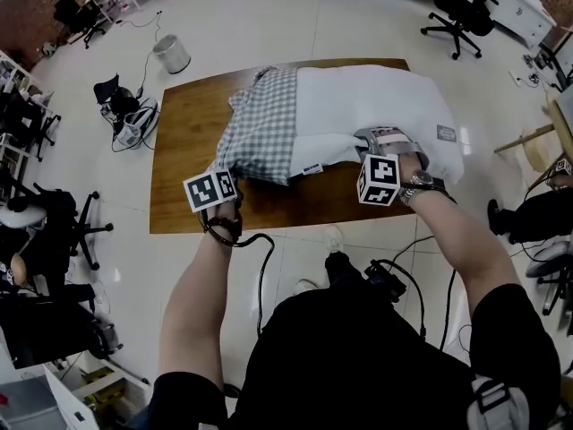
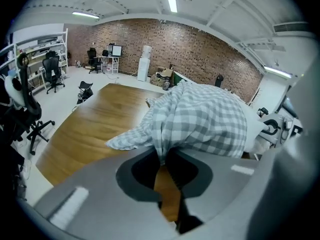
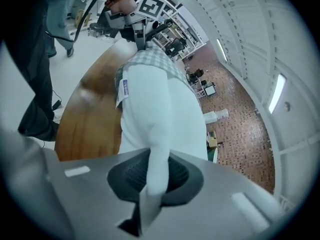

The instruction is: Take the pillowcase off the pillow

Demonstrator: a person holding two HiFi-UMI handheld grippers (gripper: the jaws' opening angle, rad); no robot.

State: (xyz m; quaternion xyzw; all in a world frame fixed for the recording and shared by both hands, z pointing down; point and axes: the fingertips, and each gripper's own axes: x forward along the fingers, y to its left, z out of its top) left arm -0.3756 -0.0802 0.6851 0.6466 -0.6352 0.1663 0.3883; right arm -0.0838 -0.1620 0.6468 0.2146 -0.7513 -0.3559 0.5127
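Your L hand-held gripper is clenched on a bunched fold of the grey/white checked pillowcase, with cloth pinched between the jaws at the near-left corner of the case. Your R hand-held gripper is clamped on a pinch of the white pillow fabric, which runs down through the jaws. In the head view the pillow lies across the far-right part of the brown wood counter, its R end hanging past the counter edge. The pillowcase covers only the L end of the pillow and the rest of the pillow is bare white, so the case is partly off. The two grippers are well apart, L at the case's near corner and R at the pillow's near edge toward its R end. A small label sits on the pillow's near edge just beside the case hem, and a grey tag is near the R end. A pale bin stands on the white floor beyond the counter's far-left corner, w/ office chairs around the room edges.
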